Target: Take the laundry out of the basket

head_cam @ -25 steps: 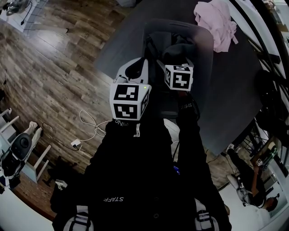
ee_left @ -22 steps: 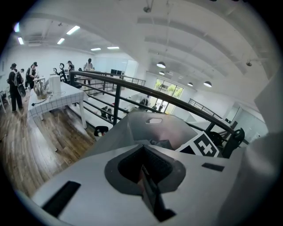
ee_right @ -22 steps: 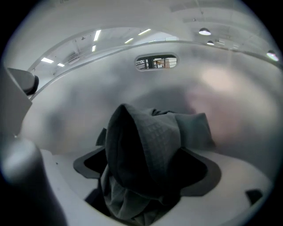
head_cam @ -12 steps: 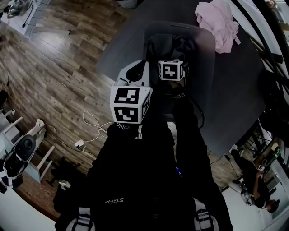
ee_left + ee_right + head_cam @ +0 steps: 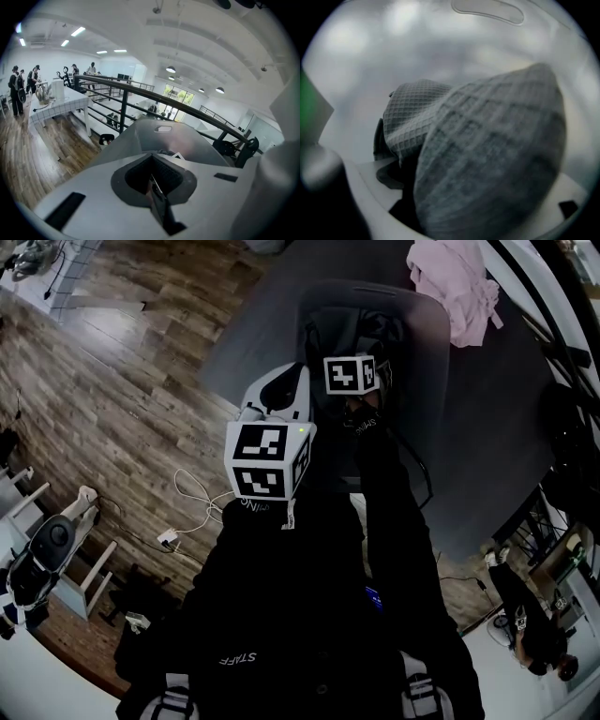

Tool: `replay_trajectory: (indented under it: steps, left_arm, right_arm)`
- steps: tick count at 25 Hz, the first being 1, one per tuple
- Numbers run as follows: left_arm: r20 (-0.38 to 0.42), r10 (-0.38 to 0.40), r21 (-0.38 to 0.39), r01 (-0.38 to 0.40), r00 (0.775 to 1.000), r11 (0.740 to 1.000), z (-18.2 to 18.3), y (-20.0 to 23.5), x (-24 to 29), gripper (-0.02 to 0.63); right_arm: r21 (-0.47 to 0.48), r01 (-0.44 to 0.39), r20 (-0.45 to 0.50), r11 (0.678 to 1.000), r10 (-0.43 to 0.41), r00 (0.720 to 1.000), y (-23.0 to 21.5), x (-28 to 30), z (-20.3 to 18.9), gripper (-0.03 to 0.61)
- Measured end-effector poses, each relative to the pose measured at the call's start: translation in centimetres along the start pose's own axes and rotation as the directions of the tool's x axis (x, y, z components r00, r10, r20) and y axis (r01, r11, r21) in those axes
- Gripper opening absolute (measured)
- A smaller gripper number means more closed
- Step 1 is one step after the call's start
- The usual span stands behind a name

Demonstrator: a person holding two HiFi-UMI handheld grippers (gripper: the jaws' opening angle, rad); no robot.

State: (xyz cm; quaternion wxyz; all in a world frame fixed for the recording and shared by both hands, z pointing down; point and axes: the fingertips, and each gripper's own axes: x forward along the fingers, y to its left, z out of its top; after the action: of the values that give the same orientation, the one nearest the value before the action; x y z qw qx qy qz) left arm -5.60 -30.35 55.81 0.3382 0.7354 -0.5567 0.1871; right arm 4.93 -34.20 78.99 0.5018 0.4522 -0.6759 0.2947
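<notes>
Your right gripper [image 5: 356,367] dropped deeper into the basket [image 5: 428,352] than a second before. Its jaws had just been opening and stood wide apart. Grey waffle cloth [image 5: 487,154] bulged between them, close and blurred, and the pads did not seem to press it. You held your left gripper [image 5: 153,183] just short of the basket's near side, jaws together on nothing. The basket sat on the table [image 5: 487,437]. A pink garment [image 5: 455,282] lay just beside its far right corner.
</notes>
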Motion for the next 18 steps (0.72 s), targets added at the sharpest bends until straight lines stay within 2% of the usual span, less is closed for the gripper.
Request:
replay_trajectory:
  steps: [6, 14, 18]
  left_arm:
    - [-0.001, 0.004, -0.007, -0.004, 1.0, 1.0, -0.2, 0.0, -0.2, 0.002]
    - [0.013, 0.036, -0.012, -0.036, 0.999, 0.999, -0.9, 0.9, -2.0, 0.002]
    - [0.028, 0.048, -0.015, -0.047, 0.998, 0.999, -0.8, 1.2, -3.0, 0.002]
  right_arm:
    - [-0.004, 0.016, 0.04, 1.0, -0.016, 0.999, -0.2, -0.1, 0.1, 0.508]
    - [-0.016, 0.068, 0.09, 0.998, -0.067, 0.994, -0.1, -0.6, 0.3, 0.342]
    - [0.009, 0.062, 0.107, 0.998, -0.063, 0.992, -0.4, -1.3, 0.5, 0.253]
